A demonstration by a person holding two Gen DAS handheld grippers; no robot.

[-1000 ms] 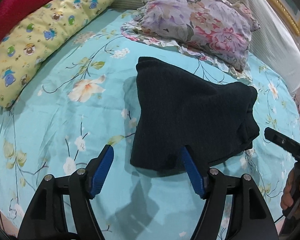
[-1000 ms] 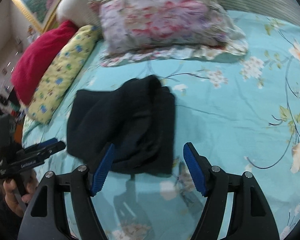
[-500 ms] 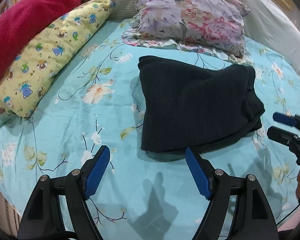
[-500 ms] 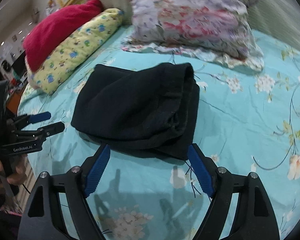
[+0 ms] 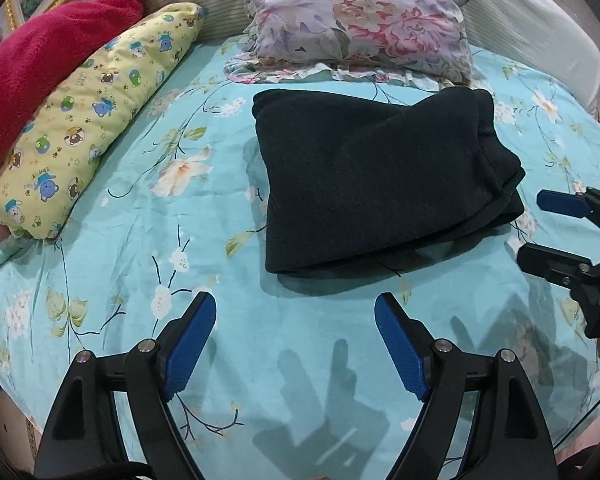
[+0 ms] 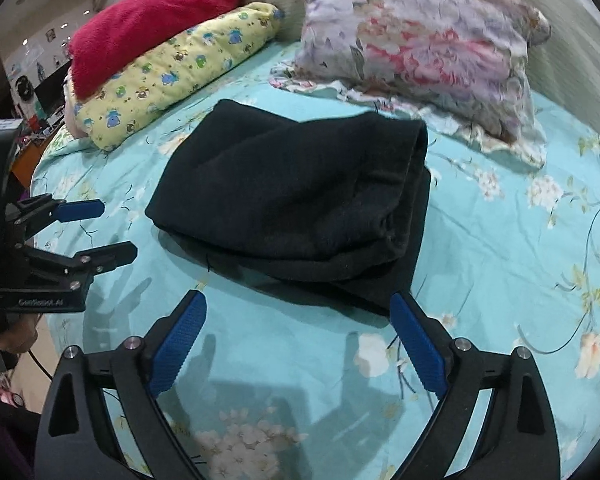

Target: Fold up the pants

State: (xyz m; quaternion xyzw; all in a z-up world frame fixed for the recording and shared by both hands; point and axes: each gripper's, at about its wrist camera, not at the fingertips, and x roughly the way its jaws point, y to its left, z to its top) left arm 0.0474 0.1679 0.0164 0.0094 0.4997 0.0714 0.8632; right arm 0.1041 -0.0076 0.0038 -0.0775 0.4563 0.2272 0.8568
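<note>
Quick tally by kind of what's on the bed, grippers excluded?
Pillows: 2 (yellow cartoon-print pillow, floral pillow)
Red plush blanket: 1
Folded black pants: 1
Total: 4 items on the turquoise floral bedsheet.

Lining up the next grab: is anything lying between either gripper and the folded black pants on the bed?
Nothing visible. Only bare floral bedsheet lies between the left gripper and the black pants, and between the right gripper and them. Both grippers' jaws are opening, with nothing between them. The pillows sit beyond the pants.
</note>
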